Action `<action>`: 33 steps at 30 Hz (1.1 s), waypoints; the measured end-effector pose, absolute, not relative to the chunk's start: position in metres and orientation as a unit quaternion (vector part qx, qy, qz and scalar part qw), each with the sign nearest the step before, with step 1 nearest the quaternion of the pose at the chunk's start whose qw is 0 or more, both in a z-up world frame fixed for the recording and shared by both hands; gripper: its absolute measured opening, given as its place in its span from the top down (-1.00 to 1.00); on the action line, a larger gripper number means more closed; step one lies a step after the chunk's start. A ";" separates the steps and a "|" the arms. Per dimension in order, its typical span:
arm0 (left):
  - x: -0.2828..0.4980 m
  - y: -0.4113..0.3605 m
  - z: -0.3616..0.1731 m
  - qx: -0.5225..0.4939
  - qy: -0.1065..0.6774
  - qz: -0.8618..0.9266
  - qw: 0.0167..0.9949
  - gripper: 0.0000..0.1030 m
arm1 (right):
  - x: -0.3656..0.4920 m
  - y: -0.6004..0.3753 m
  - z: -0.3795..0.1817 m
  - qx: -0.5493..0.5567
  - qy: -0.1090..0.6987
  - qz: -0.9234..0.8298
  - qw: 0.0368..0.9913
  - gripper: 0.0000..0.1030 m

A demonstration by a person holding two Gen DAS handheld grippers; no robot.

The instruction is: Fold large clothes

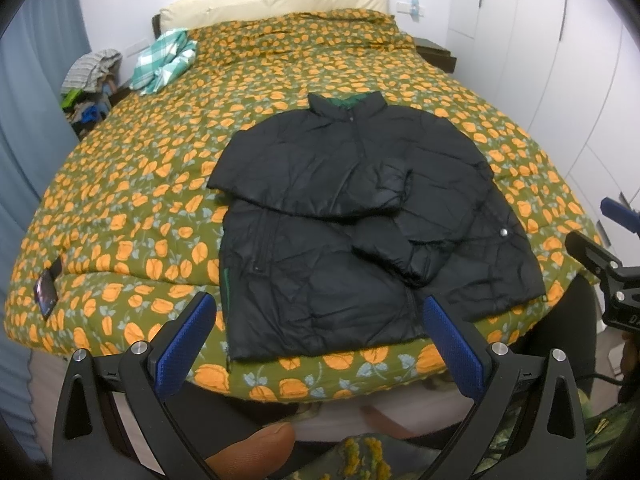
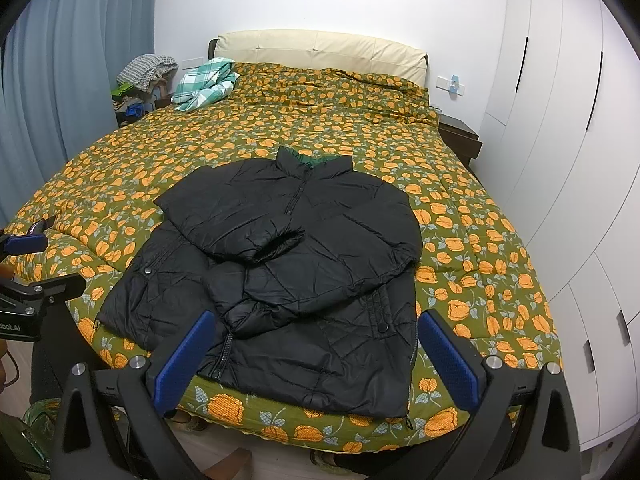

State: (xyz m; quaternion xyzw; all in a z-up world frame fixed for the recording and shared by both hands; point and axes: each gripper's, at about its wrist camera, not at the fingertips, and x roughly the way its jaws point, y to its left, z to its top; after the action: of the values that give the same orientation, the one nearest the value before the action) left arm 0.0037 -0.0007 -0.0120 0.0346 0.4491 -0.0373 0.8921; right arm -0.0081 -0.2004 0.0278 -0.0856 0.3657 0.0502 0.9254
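A black puffer jacket (image 1: 340,216) (image 2: 288,264) lies flat on the bed near its foot, collar toward the headboard, both sleeves folded across its front. My left gripper (image 1: 320,320) is open above the jacket's hem, nothing between its blue pads. My right gripper (image 2: 318,336) is open too, hovering over the hem at the foot edge. Each gripper shows at the edge of the other's view: the right one (image 1: 612,248) and the left one (image 2: 28,264).
The bed (image 2: 460,200) wears a green quilt with orange flowers. A teal plaid cloth (image 2: 204,84) lies near the cream headboard (image 2: 320,50). Clothes pile (image 2: 140,76) by the blue curtain. White wardrobes (image 2: 560,140) stand right. A phone (image 1: 47,290) lies at the quilt's left edge.
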 end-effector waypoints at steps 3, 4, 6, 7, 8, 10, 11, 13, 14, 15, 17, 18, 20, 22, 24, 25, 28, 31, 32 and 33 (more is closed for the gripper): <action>0.004 0.000 -0.012 0.035 0.449 -0.038 0.892 -0.99 | -0.008 -0.201 0.028 -0.085 0.367 0.051 0.925 -1.00; 0.004 0.001 -0.012 0.035 0.449 -0.038 0.892 -0.99 | -0.008 -0.201 0.028 -0.086 0.367 0.051 0.925 -1.00; 0.004 0.001 -0.012 0.035 0.450 -0.038 0.892 -0.99 | -0.008 -0.201 0.028 -0.085 0.366 0.051 0.925 -1.00; 0.004 0.001 -0.012 0.035 0.449 -0.038 0.892 -0.99 | -0.008 -0.201 0.028 -0.085 0.366 0.051 0.925 -1.00; 0.004 0.001 -0.012 0.035 0.449 -0.038 0.892 -0.99 | -0.008 -0.201 0.028 -0.086 0.366 0.051 0.925 -1.00; 0.004 0.001 -0.012 0.035 0.449 -0.038 0.892 -0.99 | -0.008 -0.201 0.027 -0.086 0.366 0.051 0.925 -1.00; 0.004 0.001 -0.012 0.035 0.450 -0.038 0.892 -0.99 | -0.007 -0.201 0.027 -0.086 0.367 0.052 0.925 -1.00; 0.004 0.001 -0.012 0.035 0.450 -0.039 0.892 -0.99 | -0.008 -0.200 0.028 -0.086 0.367 0.052 0.925 -1.00; 0.004 0.001 -0.012 0.034 0.450 -0.039 0.892 -0.99 | -0.008 -0.200 0.028 -0.086 0.367 0.052 0.925 -1.00; 0.005 0.001 -0.012 0.035 0.450 -0.039 0.891 -0.99 | -0.008 -0.200 0.028 -0.086 0.367 0.051 0.925 -1.00; 0.005 0.001 -0.013 0.034 0.452 -0.039 0.891 -0.99 | -0.008 -0.201 0.028 -0.085 0.367 0.052 0.925 -1.00; 0.005 0.001 -0.013 0.034 0.452 -0.039 0.890 -0.99 | -0.008 -0.200 0.028 -0.086 0.367 0.051 0.925 -1.00; 0.006 0.001 -0.014 0.034 0.453 -0.040 0.890 -0.99 | -0.008 -0.200 0.028 -0.086 0.367 0.051 0.925 -1.00; 0.006 0.001 -0.013 0.035 0.452 -0.040 0.890 -0.99 | -0.008 -0.200 0.028 -0.086 0.366 0.051 0.925 -1.00; 0.006 0.000 -0.013 0.036 0.450 -0.040 0.891 -0.99 | -0.008 -0.200 0.027 -0.086 0.367 0.051 0.925 -1.00; 0.006 0.000 -0.013 0.036 0.450 -0.040 0.892 -0.99 | -0.008 -0.200 0.027 -0.086 0.367 0.052 0.925 -1.00; 0.006 0.000 -0.013 0.036 0.450 -0.040 0.891 -0.99 | -0.008 -0.199 0.027 -0.086 0.367 0.051 0.925 -1.00; 0.006 0.000 -0.013 0.035 0.451 -0.040 0.891 -0.99 | -0.008 -0.200 0.027 -0.087 0.367 0.052 0.925 -1.00; 0.006 0.000 -0.013 0.034 0.452 -0.040 0.891 -0.99 | -0.008 -0.200 0.027 -0.087 0.368 0.051 0.925 -1.00; 0.006 0.001 -0.013 0.034 0.452 -0.040 0.890 -0.99 | -0.008 -0.199 0.027 -0.086 0.367 0.051 0.925 -1.00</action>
State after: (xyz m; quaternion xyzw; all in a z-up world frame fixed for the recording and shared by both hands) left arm 0.0061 0.0010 -0.0134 0.0336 0.4523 -0.0404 0.8903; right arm -0.0078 -0.1994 0.0272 -0.0865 0.3674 0.0512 0.9246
